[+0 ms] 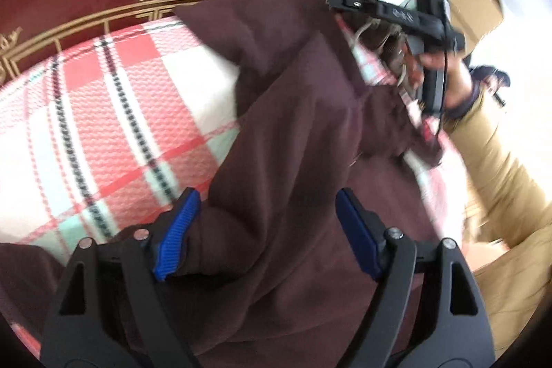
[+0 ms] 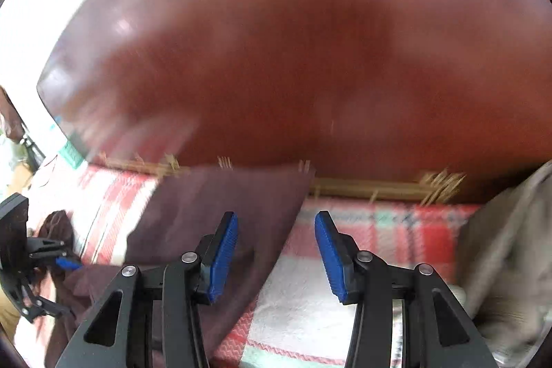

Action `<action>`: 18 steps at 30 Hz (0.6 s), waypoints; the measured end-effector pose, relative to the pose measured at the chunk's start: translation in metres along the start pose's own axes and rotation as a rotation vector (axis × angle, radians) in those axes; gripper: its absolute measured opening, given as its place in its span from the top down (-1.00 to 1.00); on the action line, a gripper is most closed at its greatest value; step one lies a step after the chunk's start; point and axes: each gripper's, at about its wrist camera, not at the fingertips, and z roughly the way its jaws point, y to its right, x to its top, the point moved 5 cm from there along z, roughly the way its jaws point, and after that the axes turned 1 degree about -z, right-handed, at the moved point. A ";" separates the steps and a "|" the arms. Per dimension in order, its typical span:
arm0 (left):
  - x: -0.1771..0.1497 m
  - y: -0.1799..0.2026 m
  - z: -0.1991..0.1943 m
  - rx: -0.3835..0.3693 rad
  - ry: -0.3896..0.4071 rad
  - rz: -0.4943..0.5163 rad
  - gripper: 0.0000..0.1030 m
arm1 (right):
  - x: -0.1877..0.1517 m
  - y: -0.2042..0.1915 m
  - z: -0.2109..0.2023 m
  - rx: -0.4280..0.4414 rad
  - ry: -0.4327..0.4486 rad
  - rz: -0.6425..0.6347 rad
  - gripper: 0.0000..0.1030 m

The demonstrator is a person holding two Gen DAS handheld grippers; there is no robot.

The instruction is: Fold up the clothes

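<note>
A dark maroon garment [image 1: 293, 133] lies crumpled on the red, white and green plaid sheet [image 1: 114, 99]. My left gripper [image 1: 267, 230] is low over it and open. The cloth bunches up between the two blue pads, and they do not press on it. In the right wrist view a flat corner of the same garment [image 2: 220, 202] lies under the left finger [image 2: 224, 257]. My right gripper [image 2: 276, 254] stands open above the plaid sheet [image 2: 303, 316], with nothing between its fingers. A hand [image 1: 434, 57] in a tan sleeve holds that tool at the garment's far end.
A glossy dark red wooden board [image 2: 293, 57] with a gold pattern borders the sheet's far side. A grey-beige cloth [image 2: 510, 247] is piled at the right. A cardboard box [image 1: 476, 6] stands on the floor beyond the edge.
</note>
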 end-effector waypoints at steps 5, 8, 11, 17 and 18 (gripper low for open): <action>0.005 0.003 0.004 -0.042 0.015 -0.032 -0.57 | 0.003 -0.099 0.000 0.157 -0.075 -0.321 0.08; 0.004 0.008 0.004 -0.042 0.032 -0.033 -0.57 | -0.004 -0.142 0.039 0.157 -0.191 -0.437 0.11; 0.003 0.012 0.002 -0.039 0.048 -0.031 -0.55 | -0.013 -0.164 0.083 0.122 -0.286 -0.466 0.12; -0.004 0.015 0.000 -0.044 0.046 -0.008 -0.53 | -0.013 -0.164 0.115 0.021 -0.301 -0.449 0.20; -0.005 0.015 0.001 -0.047 0.046 -0.007 -0.53 | -0.012 -0.161 0.116 0.009 -0.297 -0.445 0.59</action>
